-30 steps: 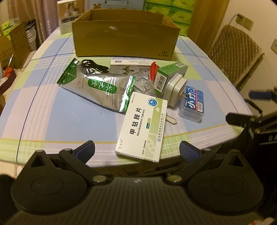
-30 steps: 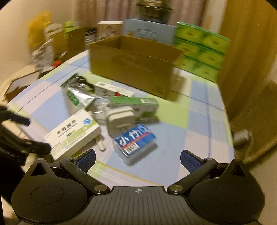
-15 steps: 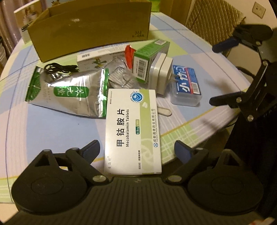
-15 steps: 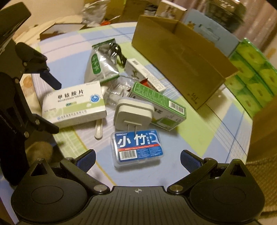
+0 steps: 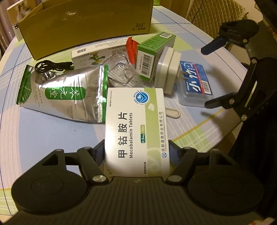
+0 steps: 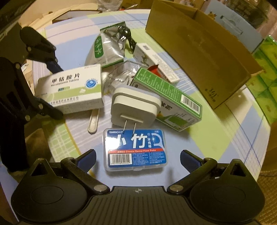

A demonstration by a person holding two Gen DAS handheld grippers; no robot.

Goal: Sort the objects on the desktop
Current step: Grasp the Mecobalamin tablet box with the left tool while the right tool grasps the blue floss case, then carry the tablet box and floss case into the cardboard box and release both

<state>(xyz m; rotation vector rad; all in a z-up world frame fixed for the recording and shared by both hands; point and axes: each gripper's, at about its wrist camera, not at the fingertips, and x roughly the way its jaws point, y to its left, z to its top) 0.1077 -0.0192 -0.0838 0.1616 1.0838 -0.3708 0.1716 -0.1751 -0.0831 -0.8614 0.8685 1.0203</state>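
Note:
My left gripper [image 5: 136, 154] is shut on the near end of the white-and-green Mecobalamin tablet box [image 5: 136, 121], which lies on the table; the box also shows in the right wrist view [image 6: 72, 88]. My right gripper [image 6: 137, 159] is open, its fingers on either side of the blue dental floss pick case [image 6: 135, 150], apart from it. A white plug adapter [image 6: 135, 107] rests its prongs on the case. A green carton [image 6: 166, 98], a silver tea pouch [image 5: 65, 93], a black cable [image 5: 52, 65] and a white box [image 5: 97, 53] lie behind.
An open cardboard box [image 5: 83, 22] stands at the back of the checked tablecloth [image 5: 43, 131]. A clear plastic hook [image 5: 123, 71] and a small white spoon [image 6: 93, 121] lie among the items. A wicker chair [image 5: 214, 15] is at the right. Green tissue packs [image 6: 266, 69] are stacked beyond.
My left gripper has moved forward and closed its fingers on the tablet box. My right gripper has moved in closer over the floss case and stays open.

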